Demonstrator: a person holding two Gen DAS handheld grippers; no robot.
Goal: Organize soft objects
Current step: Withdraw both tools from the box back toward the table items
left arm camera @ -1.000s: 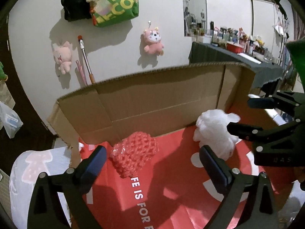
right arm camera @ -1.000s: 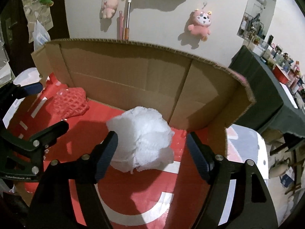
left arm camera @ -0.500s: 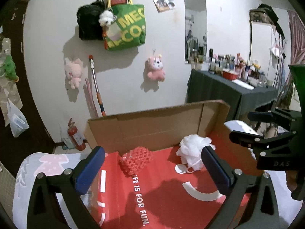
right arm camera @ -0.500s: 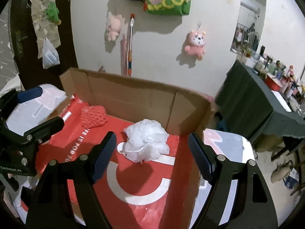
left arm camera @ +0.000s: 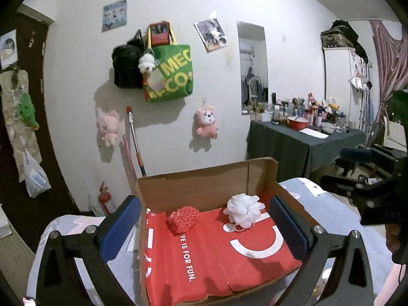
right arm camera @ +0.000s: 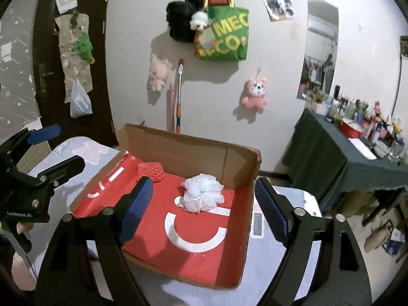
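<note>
An open cardboard box (left arm camera: 204, 186) (right arm camera: 178, 150) with a red printed floor rests on a pale patterned cover. In it lie a red mesh sponge (left arm camera: 183, 218) (right arm camera: 151, 171) at the back left and a white bath pouf (left arm camera: 243, 210) (right arm camera: 202, 195) at the back right. My left gripper (left arm camera: 204, 220) is open and empty, held back from and above the box. The jaws of my right gripper (right arm camera: 203, 183) are opening with nothing between them, and the pouf lies well beyond. Each gripper shows at the edge of the other's view (left arm camera: 357, 181) (right arm camera: 43, 150).
Behind the box is a white wall with a green tote bag (left arm camera: 169, 74), pink plush toys (left arm camera: 206, 125) and a leaning brush handle (left arm camera: 135, 140). A dark-clothed table (left arm camera: 301, 145) crowded with bottles stands at the right. A dark door (right arm camera: 66, 58) is at the left.
Both grippers have drawn back and risen away from the box, which now looks smaller and farther. The sponge and pouf stayed where they lay. The right jaws stand wider.
</note>
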